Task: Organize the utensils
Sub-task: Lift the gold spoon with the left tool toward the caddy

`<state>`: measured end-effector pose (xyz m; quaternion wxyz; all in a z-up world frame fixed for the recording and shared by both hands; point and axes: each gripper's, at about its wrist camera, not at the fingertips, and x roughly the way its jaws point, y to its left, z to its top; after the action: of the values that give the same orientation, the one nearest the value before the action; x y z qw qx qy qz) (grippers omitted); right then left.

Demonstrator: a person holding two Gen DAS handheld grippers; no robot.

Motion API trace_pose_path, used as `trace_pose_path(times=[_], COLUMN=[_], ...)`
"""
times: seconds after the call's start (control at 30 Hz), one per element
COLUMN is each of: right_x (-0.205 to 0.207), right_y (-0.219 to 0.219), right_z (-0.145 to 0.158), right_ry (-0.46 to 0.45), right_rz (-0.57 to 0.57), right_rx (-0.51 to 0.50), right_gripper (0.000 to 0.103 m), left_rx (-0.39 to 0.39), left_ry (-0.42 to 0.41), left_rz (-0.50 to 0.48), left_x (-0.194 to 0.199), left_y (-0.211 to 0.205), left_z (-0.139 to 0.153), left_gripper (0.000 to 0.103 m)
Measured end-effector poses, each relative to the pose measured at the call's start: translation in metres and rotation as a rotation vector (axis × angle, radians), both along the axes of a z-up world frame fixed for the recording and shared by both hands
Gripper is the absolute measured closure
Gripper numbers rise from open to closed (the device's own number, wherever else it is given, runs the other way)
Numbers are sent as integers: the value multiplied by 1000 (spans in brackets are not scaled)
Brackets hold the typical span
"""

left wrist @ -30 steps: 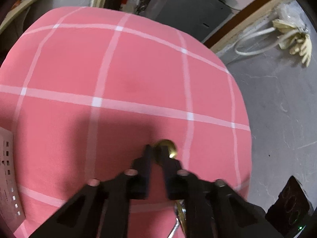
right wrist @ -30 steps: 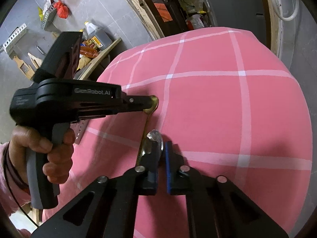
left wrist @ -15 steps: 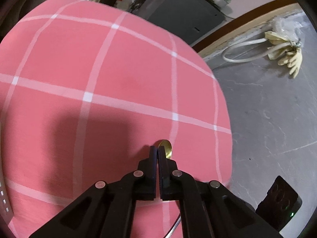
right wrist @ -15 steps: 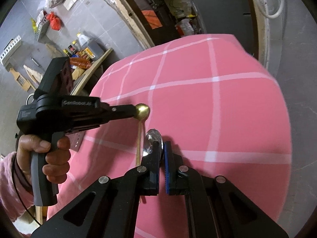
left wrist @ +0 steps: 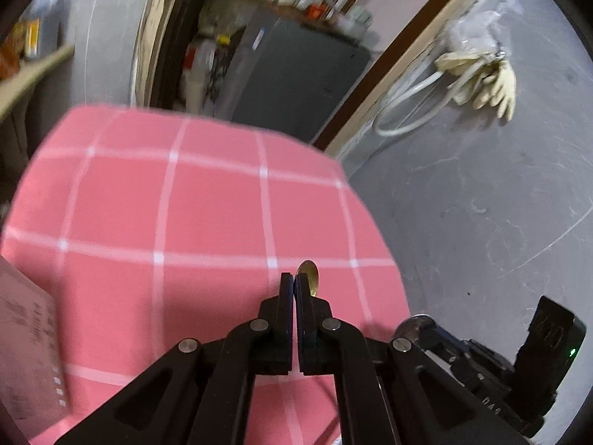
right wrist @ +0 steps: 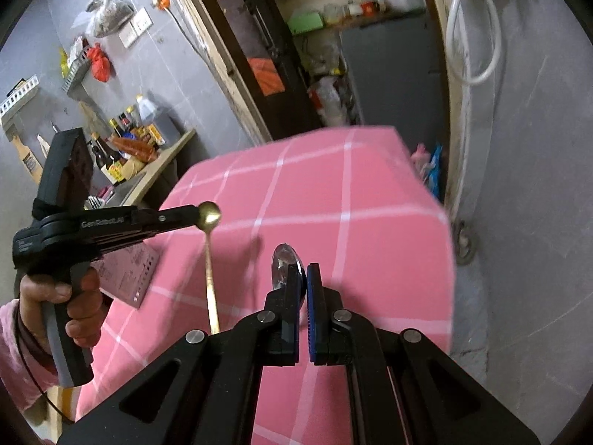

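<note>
My left gripper is shut on a gold spoon near its bowl. In the right wrist view the left gripper holds the gold spoon with its handle hanging down, well above the pink checked tablecloth. My right gripper is shut on a silver spoon, whose bowl sticks up past the fingertips. The silver spoon's bowl also shows in the left wrist view, beside the right gripper's body. Both grippers are raised above the table.
A pale perforated utensil holder sits on the cloth at the left, also in the left wrist view. A counter with bottles is behind it. A dark cabinet and grey floor lie beyond the table's right edge.
Both grippers have lifted up and away from the cloth, each carrying its spoon. The left gripper closed onto the gold spoon. The table now looks farther off.
</note>
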<state>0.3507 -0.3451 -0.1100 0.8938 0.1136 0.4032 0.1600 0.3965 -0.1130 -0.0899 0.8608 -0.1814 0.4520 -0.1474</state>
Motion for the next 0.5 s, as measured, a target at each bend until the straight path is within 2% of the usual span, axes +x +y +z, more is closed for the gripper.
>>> trace_pose_path(times=[0.17, 0.5], right_x=[-2, -9], right_y=[1, 20], right_z=[33, 84], right_ry=[-75, -193], right_rz=[-4, 24], right_rx=[-26, -64], right_gripper=[99, 99], left_rx=[34, 83], left_ry=[-116, -249], left_rz=[11, 22], left_x=[-13, -31], left_y=[4, 21], left_z=[40, 98], left_gripper=[101, 101])
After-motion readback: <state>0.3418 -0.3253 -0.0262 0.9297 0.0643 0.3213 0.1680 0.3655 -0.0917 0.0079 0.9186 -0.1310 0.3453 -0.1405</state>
